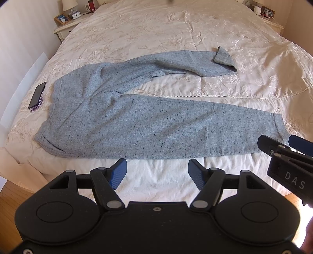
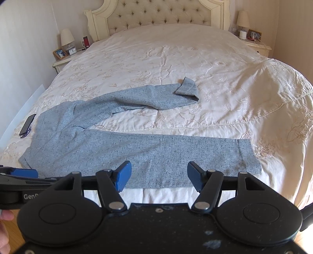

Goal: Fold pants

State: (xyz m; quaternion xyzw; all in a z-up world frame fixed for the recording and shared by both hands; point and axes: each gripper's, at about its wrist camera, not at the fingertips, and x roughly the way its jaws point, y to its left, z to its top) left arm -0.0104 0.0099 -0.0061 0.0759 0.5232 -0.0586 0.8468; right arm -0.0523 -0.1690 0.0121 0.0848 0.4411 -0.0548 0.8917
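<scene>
Grey-blue speckled pants (image 1: 137,125) lie spread on the bed, waistband at the left, both legs running right. The near leg lies flat along the bed's front edge; the far leg angles away and its cuff (image 1: 223,56) is folded over. The pants also show in the right wrist view (image 2: 148,150). My left gripper (image 1: 156,173) is open and empty, just short of the near leg's front edge. My right gripper (image 2: 158,176) is open and empty over the near leg's front edge, left of its cuff (image 2: 248,156); it also shows in the left wrist view (image 1: 281,144).
A cream embroidered bedspread (image 2: 176,64) covers the bed. A dark phone (image 1: 37,95) lies beside the waistband at the left. Nightstands with lamps and picture frames stand at both sides of the headboard (image 2: 156,13). Wood floor (image 1: 11,197) lies below the bed's front edge.
</scene>
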